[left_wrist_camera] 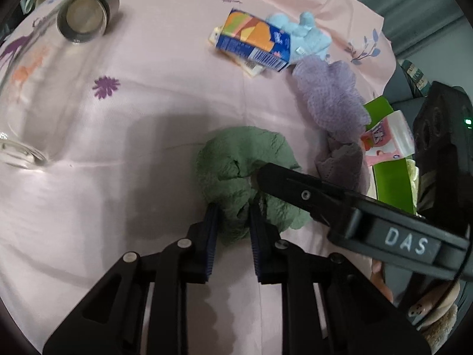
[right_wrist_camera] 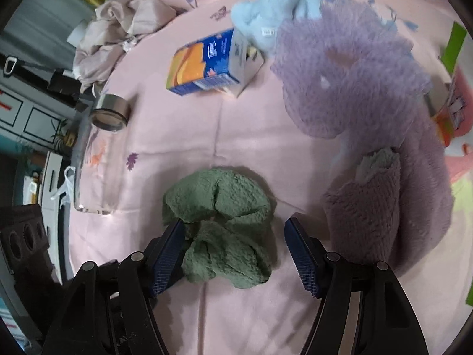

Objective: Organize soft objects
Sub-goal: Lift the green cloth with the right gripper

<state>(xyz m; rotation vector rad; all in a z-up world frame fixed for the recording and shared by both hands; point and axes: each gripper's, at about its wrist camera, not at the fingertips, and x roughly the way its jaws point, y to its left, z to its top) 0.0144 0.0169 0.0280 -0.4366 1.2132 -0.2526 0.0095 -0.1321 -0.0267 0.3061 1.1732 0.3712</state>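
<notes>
On the pink sheet [left_wrist_camera: 147, 136] I have sorted little so far: the purple puff [right_wrist_camera: 340, 74], blue toy [right_wrist_camera: 266, 9] and box [right_wrist_camera: 204, 62] lie scattered; my left gripper [left_wrist_camera: 233, 224] pinches the green cloth [right_wrist_camera: 218, 207] at the centre, and my right gripper [right_wrist_camera: 233, 245] stands apart around it

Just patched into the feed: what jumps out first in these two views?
The green fluffy cloth in the middle of the pink sheet, with the left tool pinching its near edge and the right tool open over it. Behind it lie a purple mesh pouf and an orange-and-blue box.
</notes>
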